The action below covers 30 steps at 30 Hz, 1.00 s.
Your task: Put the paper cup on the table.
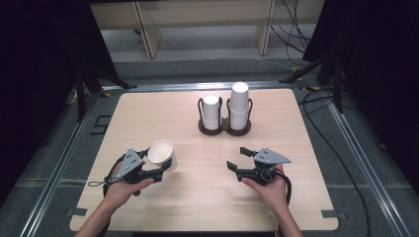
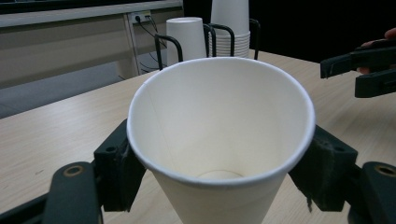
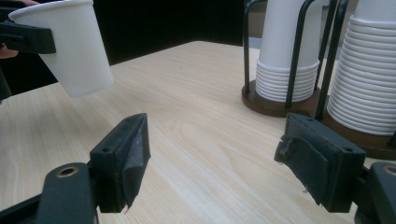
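Note:
My left gripper (image 1: 159, 164) is shut on a white paper cup (image 1: 162, 154) at the table's front left, its jaws pressing both sides just under the rim. The cup (image 2: 219, 135) is empty, tilted, and held slightly off the wood. In the right gripper view the same cup (image 3: 74, 51) hangs at the upper left. My right gripper (image 1: 237, 158) stands open at the front right with nothing between its pads (image 3: 126, 154). It also shows at the right edge of the left gripper view (image 2: 341, 78).
A dark two-slot cup holder (image 1: 225, 129) with black wire hoops stands at the table's back centre. It holds a short stack of upside-down white cups (image 1: 211, 111) and a taller stack (image 1: 239, 103). Bare wood (image 1: 207, 187) lies between the grippers.

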{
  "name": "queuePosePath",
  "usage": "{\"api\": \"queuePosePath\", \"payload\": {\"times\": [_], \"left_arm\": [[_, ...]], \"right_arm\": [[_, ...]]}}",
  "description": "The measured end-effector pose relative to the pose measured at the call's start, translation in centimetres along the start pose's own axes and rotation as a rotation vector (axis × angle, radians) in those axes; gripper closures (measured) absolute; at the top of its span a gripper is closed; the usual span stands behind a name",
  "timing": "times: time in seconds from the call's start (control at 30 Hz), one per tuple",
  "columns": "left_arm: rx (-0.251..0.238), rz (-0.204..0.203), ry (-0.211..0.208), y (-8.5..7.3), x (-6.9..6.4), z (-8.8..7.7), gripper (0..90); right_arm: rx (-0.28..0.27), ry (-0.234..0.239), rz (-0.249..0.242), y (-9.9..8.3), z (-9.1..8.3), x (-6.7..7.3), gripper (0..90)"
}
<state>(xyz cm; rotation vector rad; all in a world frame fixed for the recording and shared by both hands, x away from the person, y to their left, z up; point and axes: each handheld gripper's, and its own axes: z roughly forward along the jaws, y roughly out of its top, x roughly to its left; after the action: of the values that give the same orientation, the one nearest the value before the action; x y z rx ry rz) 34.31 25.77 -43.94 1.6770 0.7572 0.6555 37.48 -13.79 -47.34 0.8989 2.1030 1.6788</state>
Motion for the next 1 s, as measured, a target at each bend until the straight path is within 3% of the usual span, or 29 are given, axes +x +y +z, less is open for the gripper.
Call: {"api": "queuePosePath", "payload": {"times": [0.07, 0.1, 0.13, 0.17, 0.2, 0.27, 0.4, 0.5, 0.63, 0.67, 0.7, 0.73, 0.77, 0.9, 1.0], "left_arm": [[-0.022, -0.007, 0.007, -0.2, 0.2, -0.2, 26.0], [-0.001, -0.01, 0.021, -0.3, 0.4, -0.5, 26.0], [-0.028, -0.019, 0.024, -0.5, 0.5, -0.5, 26.0], [-0.025, -0.018, 0.023, -0.5, 0.6, -0.7, 26.0], [-0.003, -0.02, 0.039, -0.6, 0.7, -1.0, 26.0], [-0.028, -0.026, 0.037, -0.9, 0.9, -1.0, 26.0], [-0.022, -0.04, 0.073, -1.3, 0.8, -1.7, 26.0], [-0.013, -0.048, 0.095, -1.7, 0.8, -2.3, 26.0], [-0.024, -0.046, 0.115, -2.3, 1.0, -2.9, 26.0], [-0.006, -0.05, 0.134, -2.3, 1.1, -3.2, 26.0], [-0.03, -0.052, 0.137, -2.5, 1.3, -3.2, 26.0], [-0.006, -0.051, 0.154, -2.5, 1.4, -3.6, 26.0], [-0.022, -0.052, 0.161, -2.6, 1.6, -3.7, 26.0], [-0.024, -0.052, 0.202, -2.7, 2.0, -4.4, 26.0], [-0.001, -0.049, 0.232, -2.9, 2.3, -5.0, 26.0]], "right_arm": [[-0.009, 0.002, -0.003, 0.0, 0.1, 0.0, 23.9], [-0.005, -0.009, -0.01, 0.0, 0.0, 0.0, 24.0], [-0.014, -0.005, -0.011, -0.1, 0.0, -0.1, 24.0], [-0.021, -0.013, -0.033, -0.1, 0.0, -0.2, 24.0], [-0.022, -0.013, -0.031, -0.1, 0.0, -0.2, 24.0], [-0.021, -0.014, -0.029, -0.1, 0.0, -0.2, 24.0], [-0.004, -0.01, 0.006, -0.1, -0.1, 0.0, 24.0], [-0.014, -0.017, -0.015, -0.1, -0.1, -0.1, 24.0], [-0.024, -0.003, 0.002, -0.1, -0.1, -0.1, 24.0], [-0.025, -0.005, -0.007, -0.1, -0.1, -0.2, 24.1], [-0.015, -0.022, -0.018, 0.0, -0.2, -0.2, 24.1], [-0.029, -0.008, 0.006, -0.1, -0.1, -0.1, 24.1], [-0.035, -0.022, -0.016, -0.1, -0.1, -0.2, 24.1], [-0.027, -0.012, -0.004, 0.0, -0.1, -0.1, 24.1], [-0.026, -0.016, -0.005, 0.0, -0.2, -0.1, 24.2]]}}
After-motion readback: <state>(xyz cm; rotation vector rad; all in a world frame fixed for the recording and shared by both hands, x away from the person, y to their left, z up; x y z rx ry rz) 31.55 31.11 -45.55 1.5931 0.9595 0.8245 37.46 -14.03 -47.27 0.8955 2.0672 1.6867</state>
